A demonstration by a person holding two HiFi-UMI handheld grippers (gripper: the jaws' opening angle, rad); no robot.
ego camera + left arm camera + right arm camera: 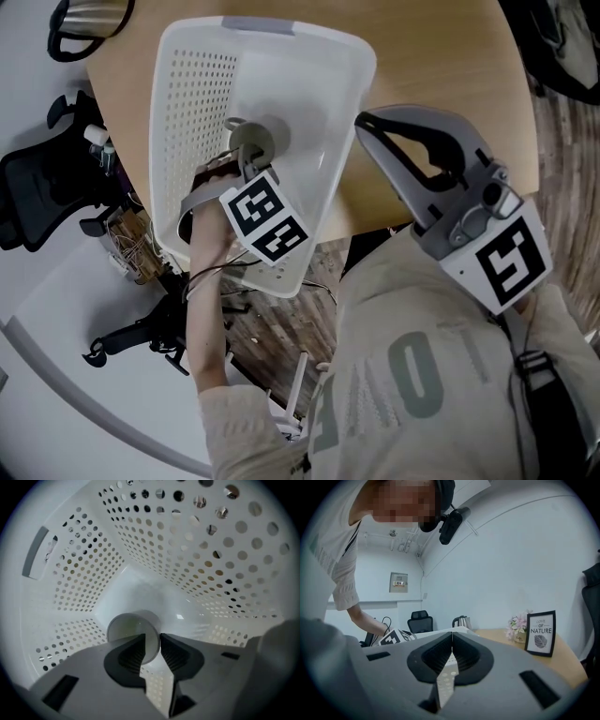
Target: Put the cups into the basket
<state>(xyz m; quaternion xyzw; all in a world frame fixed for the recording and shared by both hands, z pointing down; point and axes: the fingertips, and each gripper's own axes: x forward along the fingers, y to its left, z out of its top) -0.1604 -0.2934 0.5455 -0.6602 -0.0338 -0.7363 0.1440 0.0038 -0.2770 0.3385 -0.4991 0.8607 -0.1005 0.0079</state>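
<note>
Light was even and bright; both gripper views bent into dark fisheye corners — close parts blurred, soft shadows throughout.

The basket is white, and its walls carry a regular grid of round holes. The cup is white to pale grey and unpatterned. The left gripper and the right gripper have grey bodies with black ribbed pads. The left marker cube and the right marker cube bear black-and-white square patterns. The table is light wood. At the far right, the picture frame is black around white with black lettering. The flowers are pink.
</note>
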